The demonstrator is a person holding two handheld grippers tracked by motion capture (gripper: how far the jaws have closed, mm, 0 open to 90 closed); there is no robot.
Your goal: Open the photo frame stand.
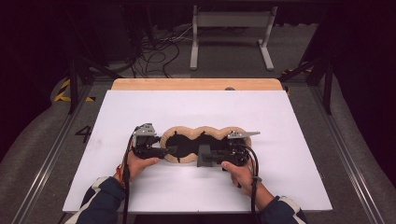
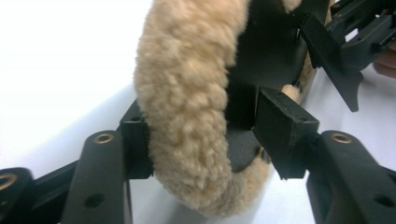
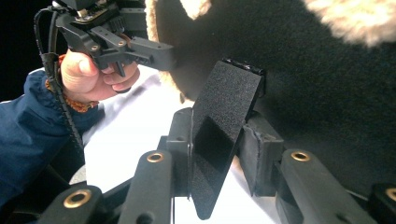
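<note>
Both grippers grip: left [image 2: 205, 140] holds fleece rim [image 2: 191, 93], right [image 3: 219, 154] a half-hidden black flap [image 3: 224, 121].

Support: my white table [image 1: 280, 121], its sheet reaching left, right and near edges; a bare wooden strip [image 1: 196, 84] along the far edge
Resting on it: my tan fleece-rimmed black piece [image 1: 187, 143], three-lobed, lying flat near the middle

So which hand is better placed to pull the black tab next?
Right. Its tool already clamps the black tab; the left tool is on the fleece rim, likely just steadying it.
</note>
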